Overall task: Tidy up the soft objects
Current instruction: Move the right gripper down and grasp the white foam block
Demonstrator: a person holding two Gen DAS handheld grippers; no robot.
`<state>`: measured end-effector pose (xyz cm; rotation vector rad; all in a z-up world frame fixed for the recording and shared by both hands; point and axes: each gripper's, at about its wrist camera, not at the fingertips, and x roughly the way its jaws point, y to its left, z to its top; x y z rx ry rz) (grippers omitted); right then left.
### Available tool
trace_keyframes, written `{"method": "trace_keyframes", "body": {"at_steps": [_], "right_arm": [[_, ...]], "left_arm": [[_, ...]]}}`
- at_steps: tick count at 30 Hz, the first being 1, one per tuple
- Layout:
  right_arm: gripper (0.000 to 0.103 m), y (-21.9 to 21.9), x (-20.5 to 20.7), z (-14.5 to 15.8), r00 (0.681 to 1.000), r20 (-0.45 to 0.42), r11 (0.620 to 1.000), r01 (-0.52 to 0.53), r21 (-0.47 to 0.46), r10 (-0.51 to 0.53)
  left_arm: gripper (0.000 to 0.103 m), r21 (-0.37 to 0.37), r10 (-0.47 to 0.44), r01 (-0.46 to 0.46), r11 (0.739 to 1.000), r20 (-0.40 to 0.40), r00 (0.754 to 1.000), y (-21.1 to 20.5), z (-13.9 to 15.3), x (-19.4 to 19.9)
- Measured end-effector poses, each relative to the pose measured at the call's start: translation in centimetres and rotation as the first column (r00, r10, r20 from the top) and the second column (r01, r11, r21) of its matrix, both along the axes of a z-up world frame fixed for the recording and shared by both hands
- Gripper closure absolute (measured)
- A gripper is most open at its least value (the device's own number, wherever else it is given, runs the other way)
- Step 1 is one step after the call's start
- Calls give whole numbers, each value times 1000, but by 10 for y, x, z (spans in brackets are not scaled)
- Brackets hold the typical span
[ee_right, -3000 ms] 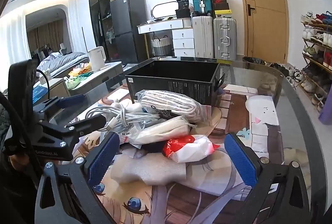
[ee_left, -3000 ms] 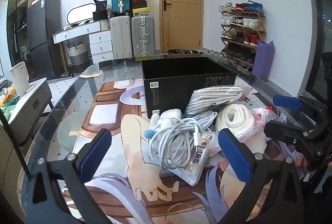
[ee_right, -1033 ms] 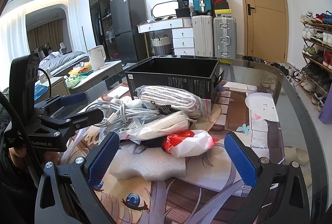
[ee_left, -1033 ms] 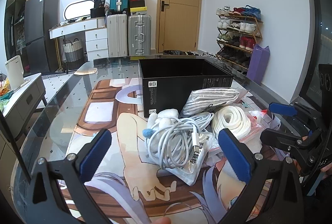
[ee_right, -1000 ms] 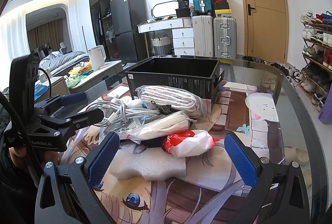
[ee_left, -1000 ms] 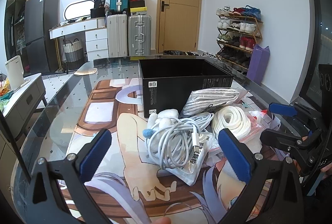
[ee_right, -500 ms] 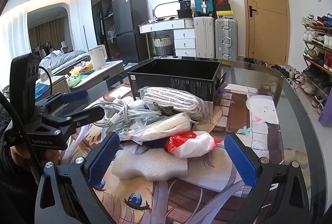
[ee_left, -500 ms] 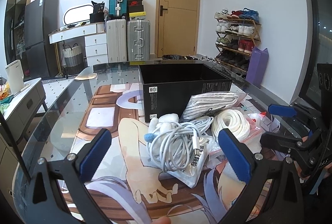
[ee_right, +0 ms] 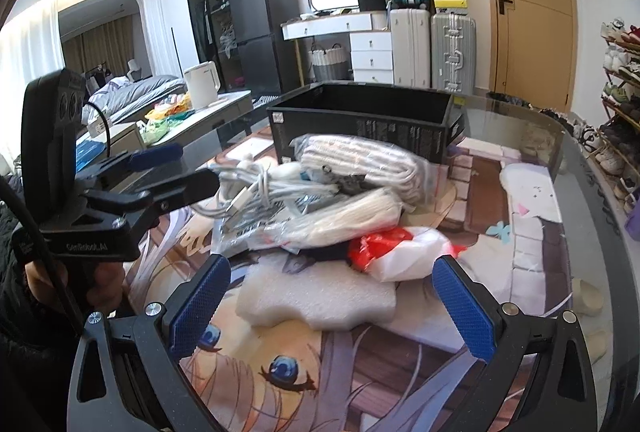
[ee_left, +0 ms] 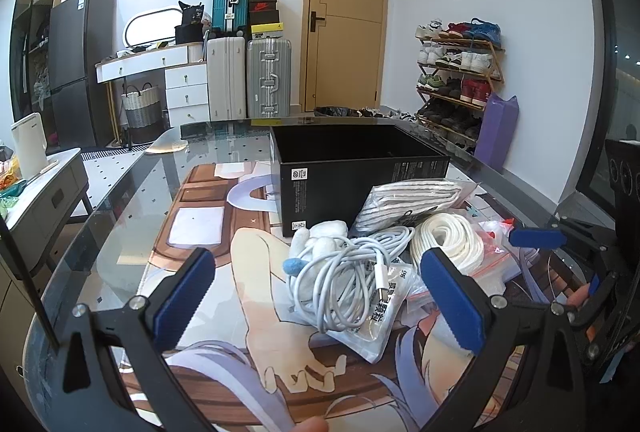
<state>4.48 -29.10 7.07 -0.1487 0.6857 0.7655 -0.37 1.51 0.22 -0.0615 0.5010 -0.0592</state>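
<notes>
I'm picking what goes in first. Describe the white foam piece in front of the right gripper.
The foam piece is a flat white slab with a grainy surface and a wavy, scalloped near edge. It lies flat on the printed mat, nearest of the pile to the open right gripper, between its fingers in view but ungripped. The red-and-white bag overlaps its far right corner.

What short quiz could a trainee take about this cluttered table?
1. True or false: the black box already holds some of the soft things.
2. Which lies nearest the right gripper? A) white foam pad B) white cable bundle C) striped cloth in a bag
3. Fill in: the left gripper has its jaws ____.

Key:
1. False; what shows of its inside looks empty.
2. A
3. open, like the right one, and holding nothing.
</notes>
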Motion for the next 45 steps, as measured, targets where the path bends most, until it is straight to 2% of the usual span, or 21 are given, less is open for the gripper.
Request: {"method": "trace_keyframes", "body": {"at_steps": [11, 23, 26, 27, 36, 45], "right_arm": [[1, 16, 0, -15, 998, -64, 998, -5, -69, 1], [1, 37, -1, -18, 999, -53, 989, -4, -146, -4], [5, 40, -3, -18, 999, -45, 988, -5, -156, -2], [9, 38, -2, -19, 999, -42, 987, -5, -159, -1], [12, 28, -13, -12, 1000, -9, 989, -20, -145, 19], [12, 2, -21, 13, 998, 59, 996, 3, -92, 2]], "left_arm": [[0, 13, 22, -22, 1000, 17, 1000, 4, 3, -1], [0, 30, 37, -37, 999, 6, 999, 3, 4, 5], [0, 31, 34, -34, 999, 4, 999, 2, 3, 5], [0, 30, 34, -34, 999, 3, 999, 3, 3, 5], [0, 29, 43, -42, 999, -21, 999, 4, -1, 8], [0, 36, 45, -43, 998, -39, 998, 3, -3, 10]]}}
